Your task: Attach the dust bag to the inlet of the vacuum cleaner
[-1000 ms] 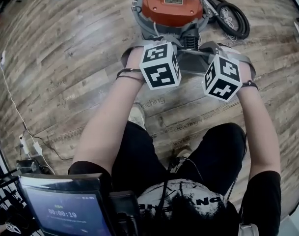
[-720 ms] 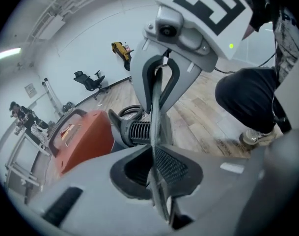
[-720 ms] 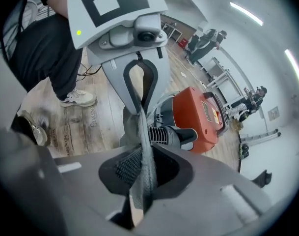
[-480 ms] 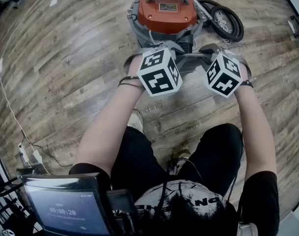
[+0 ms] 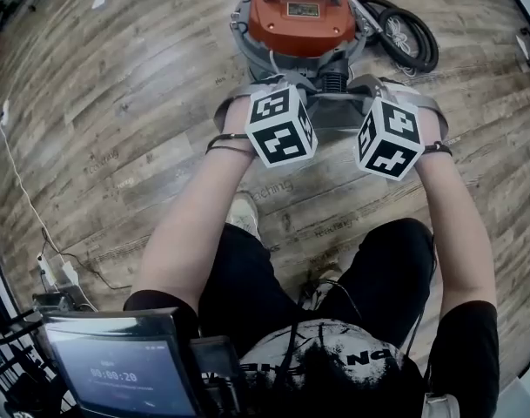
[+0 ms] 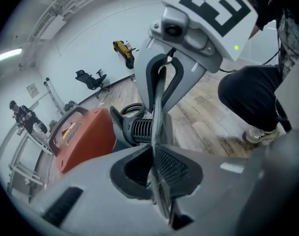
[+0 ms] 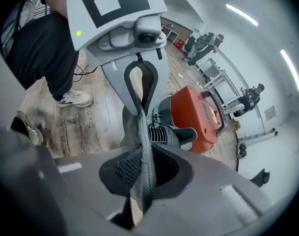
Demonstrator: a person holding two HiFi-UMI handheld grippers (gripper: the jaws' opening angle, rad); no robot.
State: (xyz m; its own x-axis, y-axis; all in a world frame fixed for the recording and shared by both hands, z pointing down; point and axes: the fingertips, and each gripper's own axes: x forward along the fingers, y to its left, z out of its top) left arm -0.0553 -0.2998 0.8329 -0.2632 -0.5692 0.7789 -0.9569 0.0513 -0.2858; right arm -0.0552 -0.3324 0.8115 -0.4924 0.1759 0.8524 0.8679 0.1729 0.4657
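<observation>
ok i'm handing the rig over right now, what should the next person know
Left claw: shut on the dust bag fabric.
Right claw: just closed further, pinching the same bag.
Bag is stretched between both claws, in front of the ribbed inlet of the vacuum cleaner.
Done: bag picked up and brought to the inlet.
Left: fit the bag onto the inlet; it doesn't look seated yet.

We see a vacuum cleaner (image 5: pixel 301 16) with an orange-red top and a grey base, a grey dust bag (image 5: pixel 338 116), a black coiled hose (image 5: pixel 430 46), a floor (image 5: pixel 117 120) of brown wood-grain planks, black trousers (image 5: pixel 247 277) and a pale shoe (image 5: pixel 243 213).
</observation>
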